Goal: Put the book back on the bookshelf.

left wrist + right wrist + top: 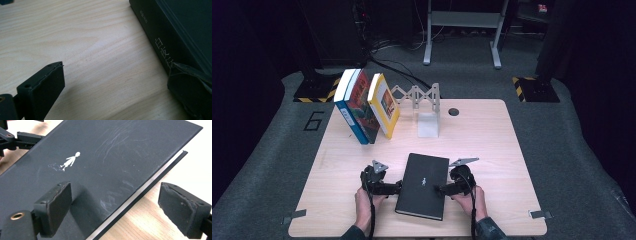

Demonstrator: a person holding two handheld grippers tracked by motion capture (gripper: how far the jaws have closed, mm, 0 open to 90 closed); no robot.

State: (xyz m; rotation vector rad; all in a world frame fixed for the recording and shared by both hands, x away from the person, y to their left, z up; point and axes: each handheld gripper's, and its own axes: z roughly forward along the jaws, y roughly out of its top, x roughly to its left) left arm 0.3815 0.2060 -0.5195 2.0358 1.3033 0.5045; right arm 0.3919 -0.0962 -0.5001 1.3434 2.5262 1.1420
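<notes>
A black book [423,184] with a small white figure on its cover lies flat near the table's front edge. My left gripper [396,186] is at the book's left side. In the left gripper view its jaws [115,66] stand wide apart over bare wood, and the right-hand one rests against the book's spine [160,47]. My right gripper [441,189] is at the book's right side. In the right gripper view it [115,185] is open: one jaw hovers over the black cover [107,157], the other over the table beside the book's page edge.
Three books, blue [348,112], red [363,102] and yellow [384,106], lean together at the back left. A white bookend with a grey zigzag rack [424,112] stands behind the black book. A round hole [454,112] is in the tabletop [492,150].
</notes>
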